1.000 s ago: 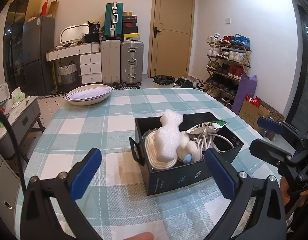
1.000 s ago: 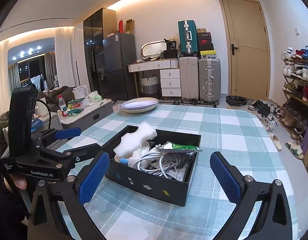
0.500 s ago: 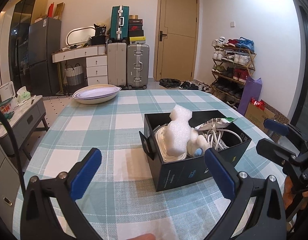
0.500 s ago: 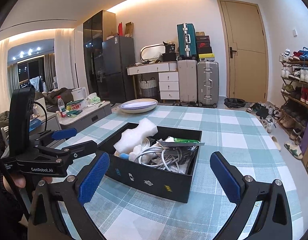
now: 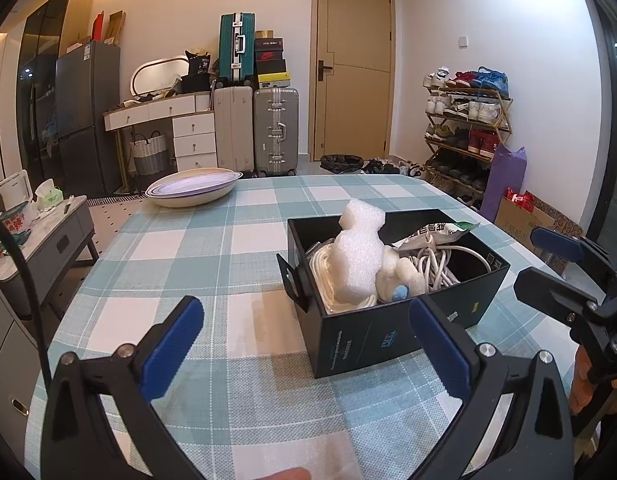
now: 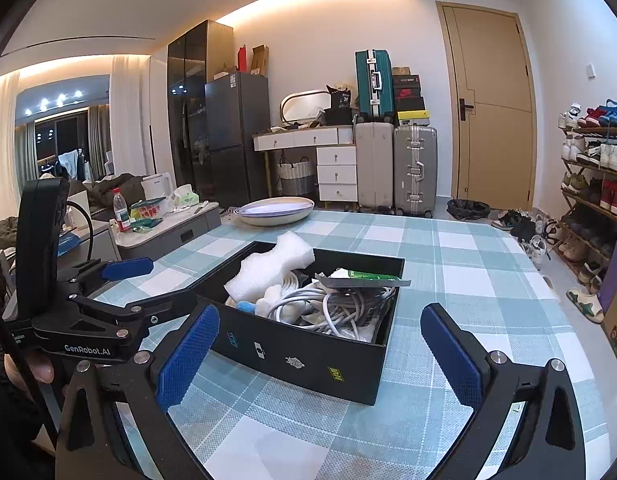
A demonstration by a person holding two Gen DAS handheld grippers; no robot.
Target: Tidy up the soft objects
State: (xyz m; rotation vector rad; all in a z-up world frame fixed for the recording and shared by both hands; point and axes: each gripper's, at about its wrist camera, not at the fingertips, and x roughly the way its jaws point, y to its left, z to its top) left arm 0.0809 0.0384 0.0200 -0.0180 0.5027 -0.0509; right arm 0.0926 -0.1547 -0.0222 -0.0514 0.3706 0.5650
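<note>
A black open box (image 5: 392, 334) (image 6: 304, 356) stands on the checked tablecloth. It holds a white foam block (image 5: 356, 252) (image 6: 268, 266), coiled white cables (image 5: 432, 266) (image 6: 332, 304), a small white soft piece with a blue spot (image 5: 400, 284) and a white-green packet (image 5: 432, 232) (image 6: 364, 276). My left gripper (image 5: 304, 350) is open and empty, a little before the box and to its left. My right gripper (image 6: 318, 350) is open and empty, in front of the box's long side. Each gripper shows in the other's view, the right (image 5: 548, 264) and the left (image 6: 136, 284).
A shallow white bowl (image 5: 194, 190) (image 6: 274, 210) sits at the table's far edge. Beyond the table are suitcases (image 5: 274, 130), a dresser, a door, a shoe rack (image 5: 464, 136) on the right and a low grey cabinet (image 5: 48, 236) on the left.
Both grippers have drawn back slightly from the box and tilted up, so the box sits lower and farther in both views. Both stay open and empty. The box's contents have not moved.
</note>
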